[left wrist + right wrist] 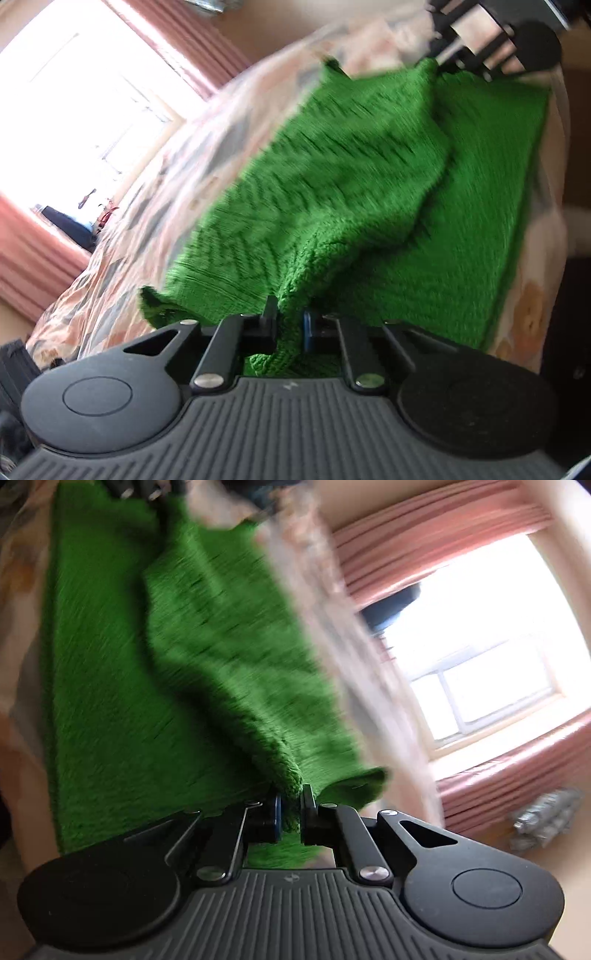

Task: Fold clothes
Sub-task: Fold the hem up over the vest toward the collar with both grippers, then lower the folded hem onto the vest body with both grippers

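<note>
Left hand-held gripper (290, 325): clamped on bright green chunky-knit sweater (332, 177) edge.
Right hand-held gripper (291, 806): clamped likewise.
Sweater: partly lifted, part lying on floral-patterned bed (155, 192).
Fold technique: probably carry both corners level, lay edges aligned.

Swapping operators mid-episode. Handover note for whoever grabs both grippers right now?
Left gripper: shut on an edge of the green knitted sweater.
Right gripper: shut on another edge of the same sweater.
Sweater lies on the patterned bedspread; the gripped layer is lifted over the flat lower layer. Both views are motion-blurred.
Done: both edges gripped, fold under way.
Left: lay the lifted layer down, release, and probably fold further. I cannot tell which parts of the garment are pinched.
</note>
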Action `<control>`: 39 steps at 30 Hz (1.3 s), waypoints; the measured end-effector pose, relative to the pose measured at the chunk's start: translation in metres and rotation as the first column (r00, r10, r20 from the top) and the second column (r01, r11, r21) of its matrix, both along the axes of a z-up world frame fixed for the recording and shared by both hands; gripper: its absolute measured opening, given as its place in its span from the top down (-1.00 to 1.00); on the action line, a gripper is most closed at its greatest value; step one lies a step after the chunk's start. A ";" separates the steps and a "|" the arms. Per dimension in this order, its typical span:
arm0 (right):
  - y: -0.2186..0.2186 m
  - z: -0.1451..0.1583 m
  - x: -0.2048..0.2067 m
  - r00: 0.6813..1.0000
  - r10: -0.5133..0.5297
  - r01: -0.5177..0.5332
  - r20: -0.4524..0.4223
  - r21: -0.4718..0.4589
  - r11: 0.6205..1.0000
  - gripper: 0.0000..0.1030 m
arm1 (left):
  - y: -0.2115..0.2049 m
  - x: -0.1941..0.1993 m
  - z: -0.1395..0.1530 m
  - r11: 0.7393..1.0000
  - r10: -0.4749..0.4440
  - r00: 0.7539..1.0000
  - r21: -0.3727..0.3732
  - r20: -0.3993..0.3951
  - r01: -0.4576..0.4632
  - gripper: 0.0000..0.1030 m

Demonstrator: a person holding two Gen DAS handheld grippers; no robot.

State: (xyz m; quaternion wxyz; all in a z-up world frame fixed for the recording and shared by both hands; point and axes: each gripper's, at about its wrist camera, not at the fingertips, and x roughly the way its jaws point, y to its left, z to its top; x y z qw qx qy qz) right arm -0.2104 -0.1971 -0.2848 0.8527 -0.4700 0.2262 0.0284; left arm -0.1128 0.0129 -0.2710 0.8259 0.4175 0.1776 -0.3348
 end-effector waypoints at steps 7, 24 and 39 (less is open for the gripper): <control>0.009 -0.021 -0.046 0.993 -0.070 0.078 -0.091 0.088 0.993 0.88 | 0.024 -0.029 -0.012 0.999 0.042 0.999 -0.022 -0.027 -0.042 0.79; 0.016 -0.042 -0.045 0.970 -0.194 0.208 -0.146 0.089 0.974 0.70 | 0.035 -0.054 -0.024 0.988 0.123 0.989 -0.081 -0.082 -0.129 0.66; -0.033 0.035 -0.029 0.959 -0.190 0.277 -0.210 0.826 0.491 0.22 | 0.061 -0.023 0.041 0.853 0.048 0.901 -0.452 -0.432 -0.262 0.49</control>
